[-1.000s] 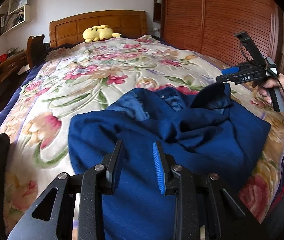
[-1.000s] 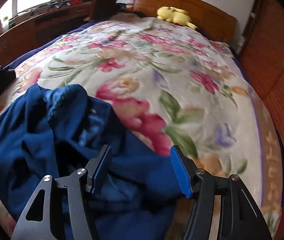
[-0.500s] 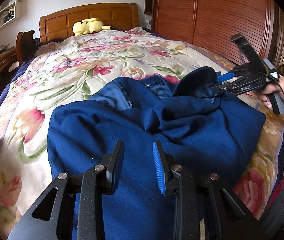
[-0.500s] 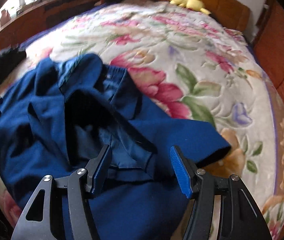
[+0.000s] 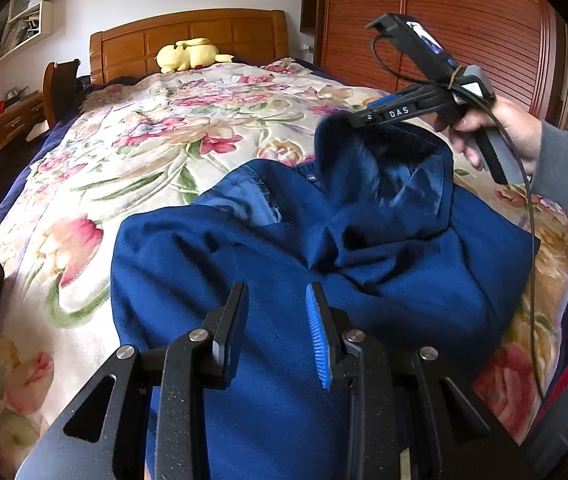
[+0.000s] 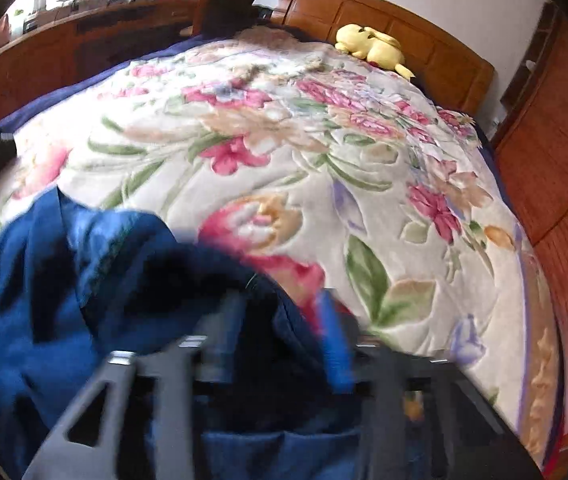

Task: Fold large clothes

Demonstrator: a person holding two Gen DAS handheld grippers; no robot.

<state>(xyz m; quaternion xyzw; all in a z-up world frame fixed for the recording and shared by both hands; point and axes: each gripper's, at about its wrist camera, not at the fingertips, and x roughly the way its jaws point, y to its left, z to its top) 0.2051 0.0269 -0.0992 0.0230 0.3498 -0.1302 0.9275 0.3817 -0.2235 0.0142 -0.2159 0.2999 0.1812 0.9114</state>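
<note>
One thin pinch by right claw (image 5: 357, 120) on blue jacket (image 5: 323, 280) could slip mid-lift, undoing fold; left claw (image 5: 274, 328) open, idle.

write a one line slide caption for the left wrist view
Right gripper lifts a fold of the blue garment off the floral bedspread while the open left gripper hovers above it.

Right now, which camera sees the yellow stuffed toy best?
The left wrist view: the yellow stuffed toy is sharp against the headboard. The right wrist view shows it too, but motion blur softens that picture.
</note>
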